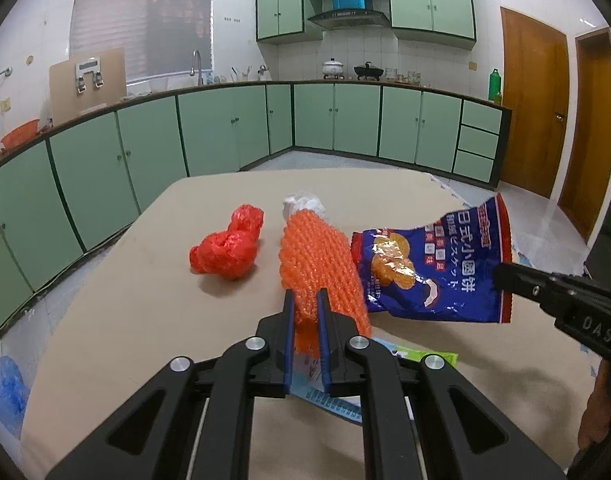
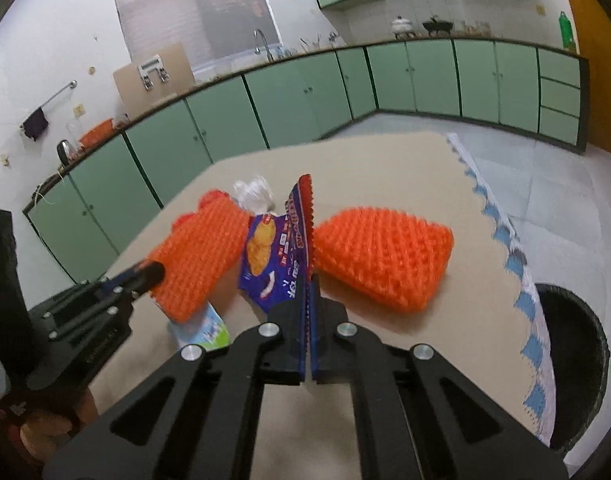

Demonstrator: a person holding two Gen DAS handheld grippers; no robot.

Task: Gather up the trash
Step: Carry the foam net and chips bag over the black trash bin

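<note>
My left gripper (image 1: pixel 305 296) is shut on the near end of an orange foam net (image 1: pixel 321 264), which hangs lifted above the tan table (image 1: pixel 145 320). The right wrist view shows that same orange foam net (image 2: pixel 201 256) with the left gripper (image 2: pixel 151 270) at its lower end. My right gripper (image 2: pixel 310 280) is shut on the serrated edge of a blue snack bag (image 2: pixel 273 264), held up off the table. From the left wrist view the blue snack bag (image 1: pixel 433 264) hangs beside the net, with the right gripper (image 1: pixel 501 276) at its right edge.
A knotted red plastic bag (image 1: pixel 225 248) and crumpled white plastic (image 1: pixel 303 202) lie farther back. A second orange foam net (image 2: pixel 385 256) lies right of the bag. A green-and-white wrapper (image 2: pixel 205 330) lies under the held net. A black bin (image 2: pixel 573 360) stands off the table's right edge.
</note>
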